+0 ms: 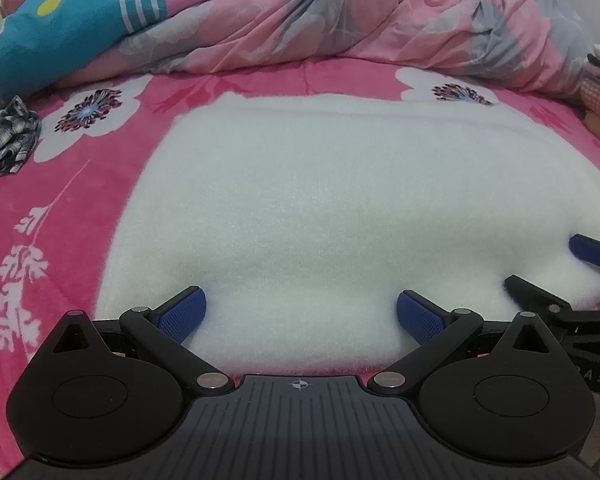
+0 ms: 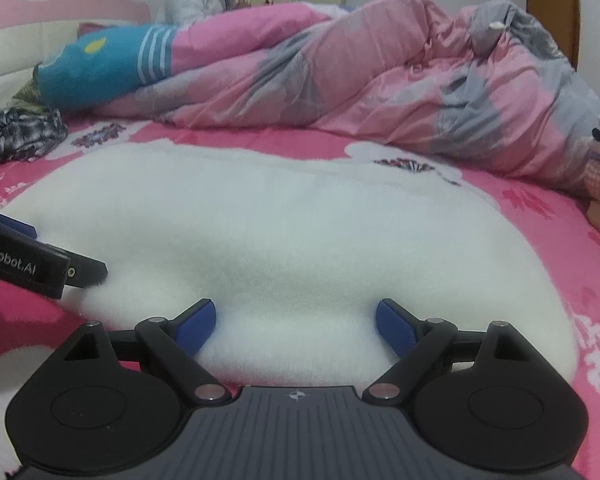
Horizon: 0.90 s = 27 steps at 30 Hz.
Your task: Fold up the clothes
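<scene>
White fleece garment (image 1: 340,208) lies flat on the pink floral bed (image 1: 60,216), long axis from 9 to 3 o'clock; its near edge sits between the spread fingers of the left hand-held gripper (image 1: 302,316) and right hand-held gripper (image 2: 296,326), neither pinching; bare bed at 9, rumpled quilt (image 1: 340,20) at 12, plaid cloth (image 1: 4,140) at 10.

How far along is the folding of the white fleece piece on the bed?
Done: the fluffy white fleece garment lies flat as a neat rectangle on the pink floral bedsheet.
In hand: nothing is gripped; the left tool and right tool sit open at its near edge.
Left: any further fold of it, and the crumpled grey plaid garment lies unfolded at the sheet's left edge.
</scene>
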### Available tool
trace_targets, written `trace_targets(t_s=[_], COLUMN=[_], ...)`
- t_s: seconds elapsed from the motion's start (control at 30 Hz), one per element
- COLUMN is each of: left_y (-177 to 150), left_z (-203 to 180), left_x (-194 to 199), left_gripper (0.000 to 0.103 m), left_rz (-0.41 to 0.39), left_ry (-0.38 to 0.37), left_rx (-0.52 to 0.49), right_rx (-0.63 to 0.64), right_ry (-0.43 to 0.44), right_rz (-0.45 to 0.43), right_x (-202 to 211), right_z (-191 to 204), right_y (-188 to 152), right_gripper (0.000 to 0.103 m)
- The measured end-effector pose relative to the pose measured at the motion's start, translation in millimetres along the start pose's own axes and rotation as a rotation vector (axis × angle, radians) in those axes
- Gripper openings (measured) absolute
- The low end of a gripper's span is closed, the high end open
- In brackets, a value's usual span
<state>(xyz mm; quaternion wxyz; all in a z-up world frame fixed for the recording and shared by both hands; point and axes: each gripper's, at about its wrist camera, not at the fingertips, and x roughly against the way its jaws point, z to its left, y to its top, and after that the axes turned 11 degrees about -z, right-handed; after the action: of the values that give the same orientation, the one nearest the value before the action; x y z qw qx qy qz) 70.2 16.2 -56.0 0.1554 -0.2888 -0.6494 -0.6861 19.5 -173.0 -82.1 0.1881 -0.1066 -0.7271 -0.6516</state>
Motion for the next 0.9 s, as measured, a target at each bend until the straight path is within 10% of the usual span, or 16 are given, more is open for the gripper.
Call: trace_targets(t_s=[0.53,0.9], left_y=[-3.8,-13.4], left_z=[11.4,53.1], left_x=[5.0,28.5], left_gripper=[0.103,0.103], left_rz=[-0.025,-0.234], left_ry=[-0.095,-0.217], left_rx=[0.015,0.236], right_rx=[-0.030,0.071], right_ry=[-0.024,-0.003], right_rz=[0.167,0.141], right_x=[-10.3,-2.1], right_z=[-2.0,3.9], right_y=[15.9,48.2], right_gripper=[0.103,0.103])
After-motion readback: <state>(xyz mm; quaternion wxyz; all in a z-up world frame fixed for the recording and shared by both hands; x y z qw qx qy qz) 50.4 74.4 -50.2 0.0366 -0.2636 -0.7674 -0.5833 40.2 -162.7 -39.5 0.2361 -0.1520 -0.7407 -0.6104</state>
